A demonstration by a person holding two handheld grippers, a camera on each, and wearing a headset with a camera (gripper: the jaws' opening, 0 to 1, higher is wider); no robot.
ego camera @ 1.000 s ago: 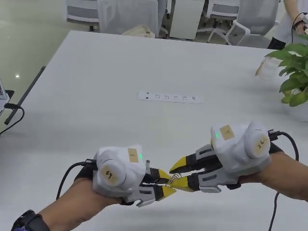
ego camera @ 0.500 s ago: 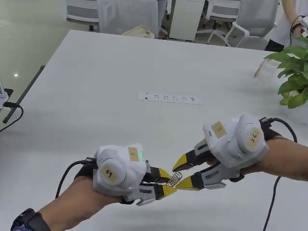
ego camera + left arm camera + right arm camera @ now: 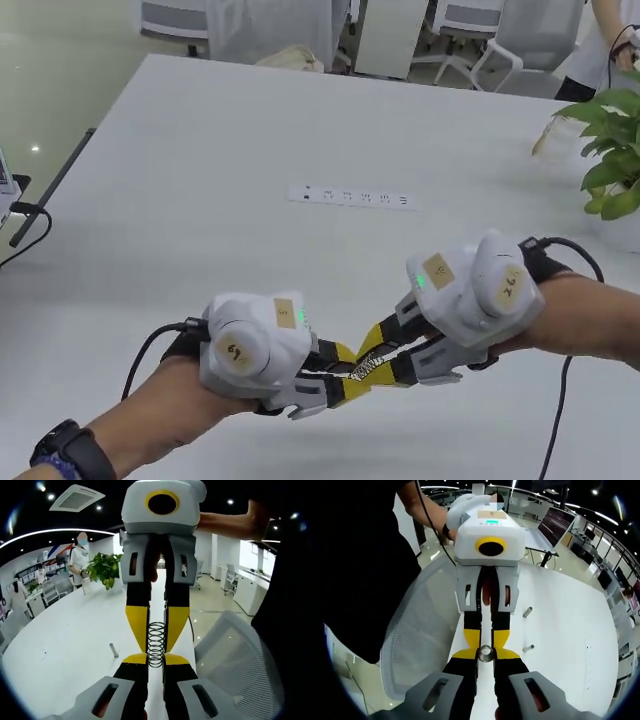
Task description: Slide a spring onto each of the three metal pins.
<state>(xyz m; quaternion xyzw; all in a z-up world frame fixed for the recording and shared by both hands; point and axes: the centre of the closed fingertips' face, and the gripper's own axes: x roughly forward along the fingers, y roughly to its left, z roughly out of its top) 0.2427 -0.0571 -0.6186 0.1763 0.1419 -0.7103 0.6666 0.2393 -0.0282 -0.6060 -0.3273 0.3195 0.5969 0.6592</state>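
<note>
A small metal spring [image 3: 156, 645] spans the gap between my two grippers, which meet tip to tip low over the white table [image 3: 300, 130]. My left gripper [image 3: 155, 660] is shut on the spring's near end. My right gripper [image 3: 486, 654] is shut on the spring [image 3: 486, 654], seen end on as a ring. In the head view the spring [image 3: 362, 369] lies between the left gripper [image 3: 345, 375] and the right gripper [image 3: 378, 358]. Short metal pins lie loose on the table: one pin [image 3: 114, 650], and two pins [image 3: 527, 612] [image 3: 528, 648]. Whether a pin sits inside the spring is hidden.
A white power strip [image 3: 347, 197] lies at mid-table beyond the grippers. A potted plant [image 3: 612, 150] stands at the right edge. Cables [image 3: 565, 350] trail from both grippers. Chairs [image 3: 265, 30] line the far side, and a mesh chair [image 3: 235, 665] sits just off the table's near edge.
The right gripper, open and drawn back from the spring half a second ago, has come in toward the left gripper and shut around the spring. The left gripper has stayed put.
</note>
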